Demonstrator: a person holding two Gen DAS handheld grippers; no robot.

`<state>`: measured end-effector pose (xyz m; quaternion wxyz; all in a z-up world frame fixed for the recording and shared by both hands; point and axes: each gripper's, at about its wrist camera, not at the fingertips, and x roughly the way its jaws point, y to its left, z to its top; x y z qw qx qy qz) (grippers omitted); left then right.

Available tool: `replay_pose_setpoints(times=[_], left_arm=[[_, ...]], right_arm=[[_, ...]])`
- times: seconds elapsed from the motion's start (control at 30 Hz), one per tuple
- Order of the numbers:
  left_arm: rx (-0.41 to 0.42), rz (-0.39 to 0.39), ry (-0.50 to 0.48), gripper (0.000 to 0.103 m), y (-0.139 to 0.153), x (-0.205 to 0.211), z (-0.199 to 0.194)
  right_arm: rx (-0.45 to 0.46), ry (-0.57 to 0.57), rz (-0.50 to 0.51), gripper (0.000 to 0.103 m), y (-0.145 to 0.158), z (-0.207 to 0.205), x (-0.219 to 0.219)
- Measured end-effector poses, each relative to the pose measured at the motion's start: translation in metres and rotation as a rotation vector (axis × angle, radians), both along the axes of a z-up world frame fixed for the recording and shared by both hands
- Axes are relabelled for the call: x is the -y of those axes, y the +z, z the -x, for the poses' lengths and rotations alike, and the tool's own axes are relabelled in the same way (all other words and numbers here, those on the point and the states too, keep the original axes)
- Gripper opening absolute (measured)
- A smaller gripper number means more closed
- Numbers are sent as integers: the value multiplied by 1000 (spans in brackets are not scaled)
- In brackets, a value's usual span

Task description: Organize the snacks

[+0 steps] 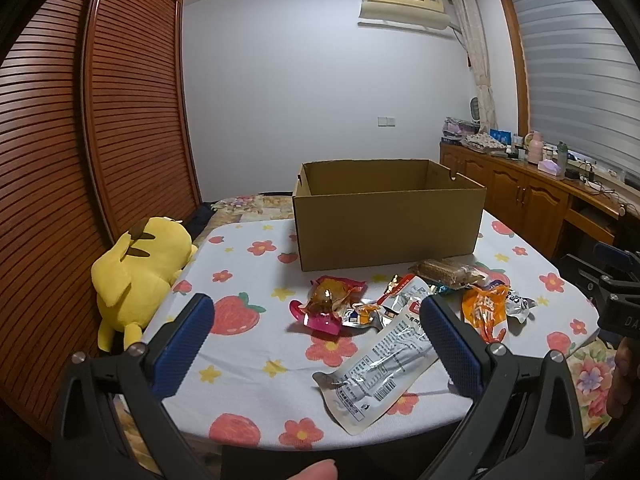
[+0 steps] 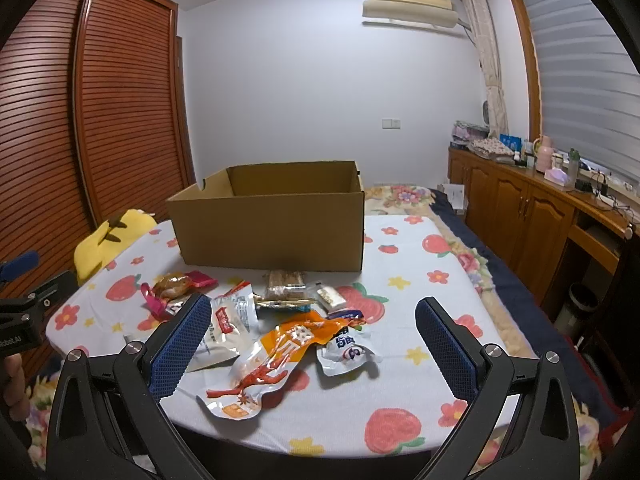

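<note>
Hovering above scattered snack packets (image 2: 256, 364), left gripper (image 1: 316, 332) and right gripper (image 2: 314, 336) gape wide, holding nothing.

Brown cardboard box (image 2: 268, 236) at twelve o'clock; white strawberry-and-flower tablecloth (image 2: 420, 280); orange packet (image 2: 276, 352) at six; yellow plush toy (image 1: 140, 276) at nine.

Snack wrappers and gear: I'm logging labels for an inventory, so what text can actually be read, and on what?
"RobotAI", start cut off, on the left gripper body.
"DA", cut off, on the right gripper body.
Silver pouch: print and barcode, too small to read.
Orange packet, white-and-blue packet: large characters, not legible.
Cardboard box: none.
</note>
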<state>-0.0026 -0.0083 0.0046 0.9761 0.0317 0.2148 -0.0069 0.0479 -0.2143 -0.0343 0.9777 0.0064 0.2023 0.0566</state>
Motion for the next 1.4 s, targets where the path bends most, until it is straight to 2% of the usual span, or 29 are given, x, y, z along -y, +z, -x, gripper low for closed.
replay_pose_setpoints(times=[0.83,0.93,1.13,1.4], left_arm=[[-26,7,-15,103,-12,-2,-4],[-41,5,-24,103,-18,-3,-9],[-121,2,-70,103,-38,-2,-27],[-171,3,-140,103,-50,3,-39]], right_arm=[[-16,9,0,103,-7,1,-3],[-20,16,1,103,-10,1,-2],[-72,42,-4,103,-25,-9,-2],[-129,53,-9,103,-38,-18,7]])
